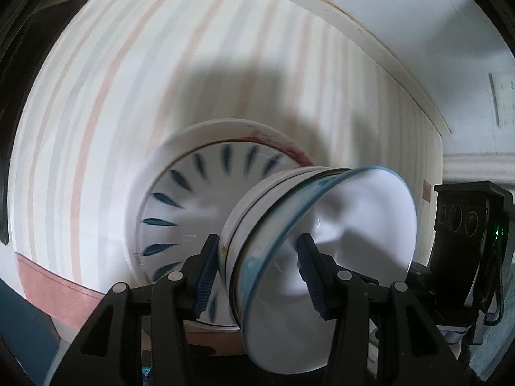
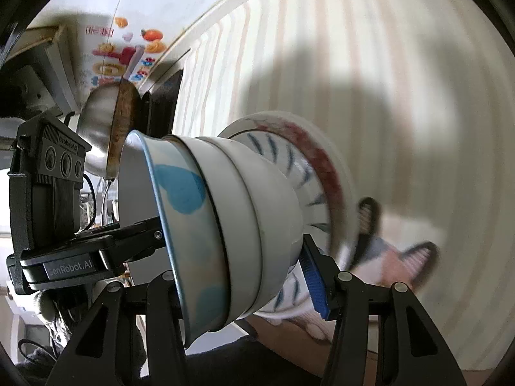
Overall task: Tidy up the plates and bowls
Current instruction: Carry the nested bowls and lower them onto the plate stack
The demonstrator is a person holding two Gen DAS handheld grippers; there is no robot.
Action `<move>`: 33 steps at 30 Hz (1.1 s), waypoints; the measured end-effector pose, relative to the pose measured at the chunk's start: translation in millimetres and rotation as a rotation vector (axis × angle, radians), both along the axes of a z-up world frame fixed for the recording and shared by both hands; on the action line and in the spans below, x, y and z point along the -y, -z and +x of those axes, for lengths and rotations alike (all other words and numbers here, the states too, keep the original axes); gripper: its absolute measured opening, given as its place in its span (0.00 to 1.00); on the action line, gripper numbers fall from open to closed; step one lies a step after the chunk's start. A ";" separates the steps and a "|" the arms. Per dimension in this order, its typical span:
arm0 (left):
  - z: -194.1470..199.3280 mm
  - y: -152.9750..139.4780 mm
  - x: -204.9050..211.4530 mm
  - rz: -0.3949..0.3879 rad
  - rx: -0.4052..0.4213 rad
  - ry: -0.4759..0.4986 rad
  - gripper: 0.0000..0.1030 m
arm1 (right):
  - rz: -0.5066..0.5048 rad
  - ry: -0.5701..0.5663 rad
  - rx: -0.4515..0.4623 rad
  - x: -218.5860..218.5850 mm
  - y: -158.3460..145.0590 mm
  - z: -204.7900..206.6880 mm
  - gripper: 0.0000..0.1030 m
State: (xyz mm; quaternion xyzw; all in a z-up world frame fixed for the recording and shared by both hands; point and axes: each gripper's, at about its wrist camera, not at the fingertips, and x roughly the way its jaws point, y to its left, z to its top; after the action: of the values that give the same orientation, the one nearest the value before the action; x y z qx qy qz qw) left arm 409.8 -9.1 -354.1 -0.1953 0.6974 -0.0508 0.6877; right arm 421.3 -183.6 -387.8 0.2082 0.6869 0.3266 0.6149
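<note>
Because the stack of bowls (image 1: 289, 225) sits on the blue-dashed plate (image 1: 180, 206) and is all glazed ware, I judge it heavy, stiff, slick and breakable. In the left wrist view the left gripper (image 1: 257, 273) straddles the stack, one pad at 9 o'clock against the outer wall, the other at 3 o'clock inside the blue-rimmed top bowl (image 1: 347, 225); the jaws are partly closed, though whether they truly pinch I cannot tell. In the right wrist view the right gripper (image 2: 244, 276) is spread wide around the same stack, one blue pad at 4 o'clock by the lowest bowl, the other hidden. The red-patterned plate (image 2: 325, 167) lies beneath, on the striped tablecloth (image 2: 386, 64). Gripping the rims looks safest.
</note>
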 end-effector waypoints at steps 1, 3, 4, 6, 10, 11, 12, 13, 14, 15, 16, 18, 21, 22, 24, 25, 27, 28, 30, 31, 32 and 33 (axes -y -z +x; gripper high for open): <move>-0.8 1.8 -4.1 0.000 -0.002 -0.009 0.45 | -0.001 -0.013 -0.002 -7.4 1.9 0.7 0.54; -1.1 5.5 -6.9 0.003 -0.006 -0.022 0.45 | -0.002 -0.025 -0.005 -15.0 6.0 2.1 0.54; -1.9 7.7 -8.8 0.004 -0.007 -0.025 0.45 | -0.005 -0.032 -0.006 -17.5 8.1 2.0 0.54; -3.5 11.6 -15.0 0.004 -0.009 -0.027 0.45 | -0.009 -0.045 -0.010 -9.8 11.5 -0.5 0.54; -4.7 20.3 -19.1 -0.005 -0.022 -0.034 0.45 | -0.023 -0.055 -0.022 -17.2 18.4 -0.1 0.54; -5.1 21.7 -21.1 -0.004 -0.025 -0.032 0.45 | -0.026 -0.054 -0.024 -18.6 18.6 -0.5 0.54; -4.6 20.6 -25.3 -0.005 -0.027 -0.030 0.45 | -0.029 -0.055 -0.027 -21.4 20.1 -0.4 0.54; -4.5 21.5 -25.6 -0.005 -0.028 -0.028 0.45 | -0.032 -0.054 -0.029 -25.2 21.5 0.0 0.54; -4.7 21.1 -25.6 -0.003 -0.023 -0.025 0.45 | -0.034 -0.053 -0.031 -26.9 22.7 -0.1 0.54; -2.8 21.3 -23.5 0.001 -0.020 -0.019 0.45 | -0.032 -0.051 -0.033 -28.2 23.4 0.0 0.54; -2.0 21.8 -23.0 0.000 -0.021 -0.018 0.45 | -0.032 -0.050 -0.032 -30.3 23.5 0.3 0.54; 0.8 24.5 -22.8 -0.002 -0.022 -0.017 0.45 | -0.036 -0.047 -0.030 -34.3 22.4 0.9 0.54; -1.2 25.1 -26.3 0.002 -0.022 -0.011 0.45 | -0.036 -0.043 -0.037 -39.1 22.8 1.9 0.54; -0.6 25.4 -24.9 0.000 -0.021 -0.010 0.45 | -0.036 -0.043 -0.041 -39.6 23.4 1.9 0.54; -1.1 24.1 -24.8 -0.003 -0.018 -0.007 0.45 | -0.041 -0.046 -0.041 -38.1 24.3 0.8 0.54; -1.5 23.9 -24.7 -0.001 -0.017 -0.003 0.45 | -0.044 -0.045 -0.040 -35.3 24.8 -0.4 0.54; -1.5 24.0 -24.8 0.003 -0.017 0.004 0.45 | -0.049 -0.047 -0.036 -35.7 24.3 -1.1 0.53; -1.5 24.1 -25.0 0.002 -0.017 0.006 0.45 | -0.050 -0.044 -0.039 -36.2 23.7 -0.7 0.53; -0.9 24.1 -24.8 -0.001 -0.018 0.007 0.45 | -0.055 -0.046 -0.039 -37.5 22.9 -0.4 0.53; -0.9 23.3 -24.8 -0.001 -0.016 0.008 0.45 | -0.059 -0.045 -0.039 -38.6 22.4 -0.5 0.53; -1.0 21.8 -24.5 0.003 -0.012 0.009 0.45 | -0.066 -0.045 -0.037 -38.8 21.2 -0.5 0.53; -1.3 20.2 -24.3 0.010 -0.008 0.013 0.45 | -0.074 -0.043 -0.032 -41.5 19.4 -1.1 0.53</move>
State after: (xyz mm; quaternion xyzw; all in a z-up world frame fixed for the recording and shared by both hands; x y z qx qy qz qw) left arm 408.6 15.2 -374.3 -0.1877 0.7017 -0.0510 0.6854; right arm 420.2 -142.0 -407.2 0.1757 0.7125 0.3108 0.6040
